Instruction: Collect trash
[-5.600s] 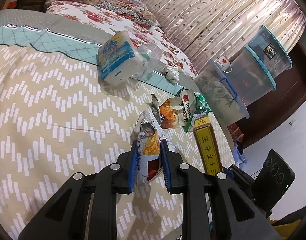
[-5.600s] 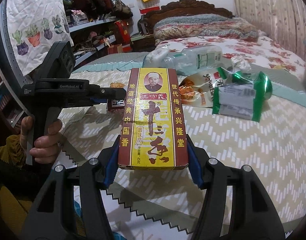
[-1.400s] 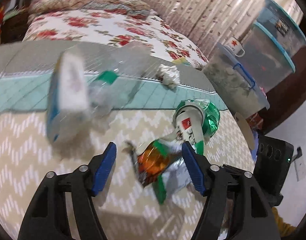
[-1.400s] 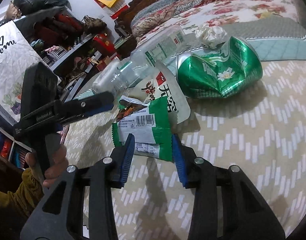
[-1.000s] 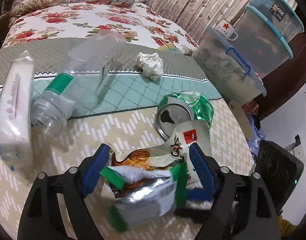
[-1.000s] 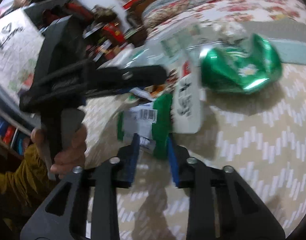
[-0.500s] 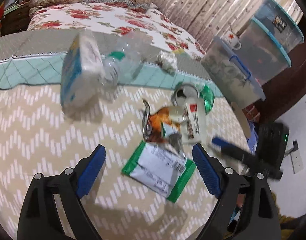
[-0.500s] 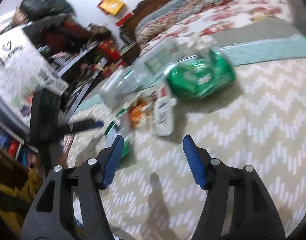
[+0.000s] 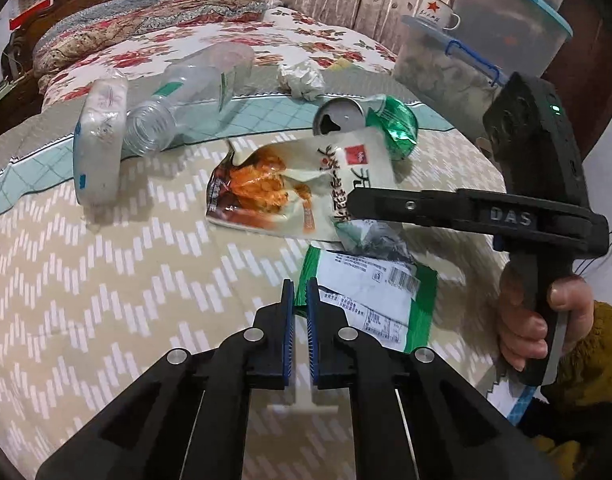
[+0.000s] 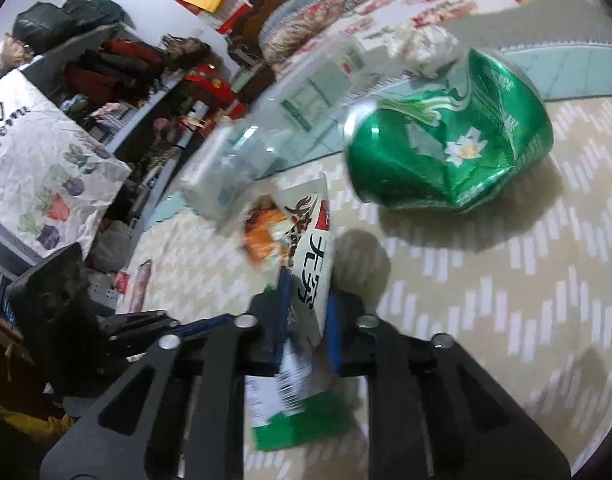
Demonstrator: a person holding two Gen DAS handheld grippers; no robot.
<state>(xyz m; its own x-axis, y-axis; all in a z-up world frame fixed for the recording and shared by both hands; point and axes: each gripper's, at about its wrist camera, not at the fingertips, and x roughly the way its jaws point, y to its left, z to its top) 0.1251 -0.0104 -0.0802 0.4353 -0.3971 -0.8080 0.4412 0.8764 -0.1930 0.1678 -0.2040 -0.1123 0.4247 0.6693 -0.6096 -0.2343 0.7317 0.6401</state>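
The left hand-held gripper [image 9: 299, 292] is held low over the bed [image 9: 105, 280], pointing forward, its blue pads nearly together and clamped on the near left corner of a green-edged wrapper [image 9: 370, 300] lying flat just ahead and to its right. The right hand-held gripper [image 10: 306, 300] comes in from the right side, level with the bed, gripped by a bare hand [image 9: 538, 320] in a mustard sleeve; its pads pinch the near end of a white snack bag [image 10: 306, 252], which is lifted slightly, its far end reaching toward the can. The green-edged wrapper lies underneath this gripper.

Directly past the snack bag lies one crushed green can [image 10: 450, 152], touching or just behind the bag's far edge. One crumpled paper ball [image 9: 301, 78] sits further on, beyond the can. Forward-left of the left gripper are one clear plastic bottle [image 9: 185, 96] on its side and one tissue pack [image 9: 99, 140] propped against its mouth end.

To the left of the left gripper the zigzag bedspread is open. On the right the bed edge runs close behind the right gripper, with three stacked plastic bins [image 9: 486, 40] beyond it, a star-marked mug [image 9: 436, 12] on the lowest one.
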